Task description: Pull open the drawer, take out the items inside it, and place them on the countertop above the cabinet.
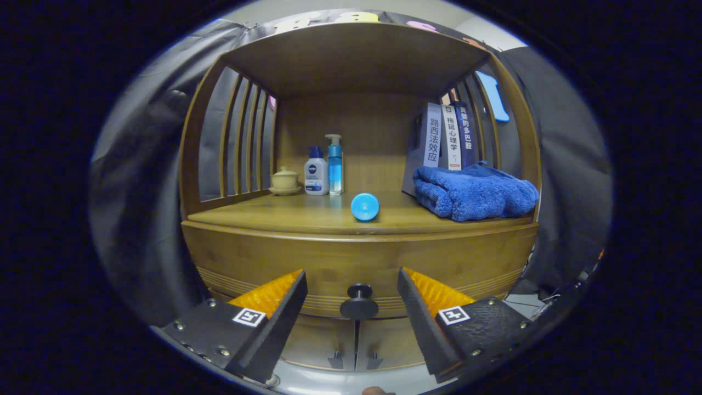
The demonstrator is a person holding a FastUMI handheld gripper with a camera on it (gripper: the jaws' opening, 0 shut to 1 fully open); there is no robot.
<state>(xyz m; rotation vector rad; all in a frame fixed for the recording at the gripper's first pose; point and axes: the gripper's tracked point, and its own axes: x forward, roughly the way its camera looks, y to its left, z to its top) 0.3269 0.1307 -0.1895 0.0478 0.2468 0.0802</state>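
On the left of the countertop [329, 216], at the back beside the slatted side wall, sits a small lidded cup [285, 180] on a saucer. Just right of it stand 2 bottles: a short white one with a dark blue cap [316, 171] and, touching or nearly touching it, a taller clear blue pump bottle [335, 164]. A blue ball [365, 207] rests near the front edge, in the middle. Below it the drawer [359, 263] is closed, its dark round knob [359, 303] lying between the fingers of the gripper [352, 285], which stand wide apart and touch nothing. At the right lies a folded blue towel [474, 192], with 3 upright books [449, 137] behind it.
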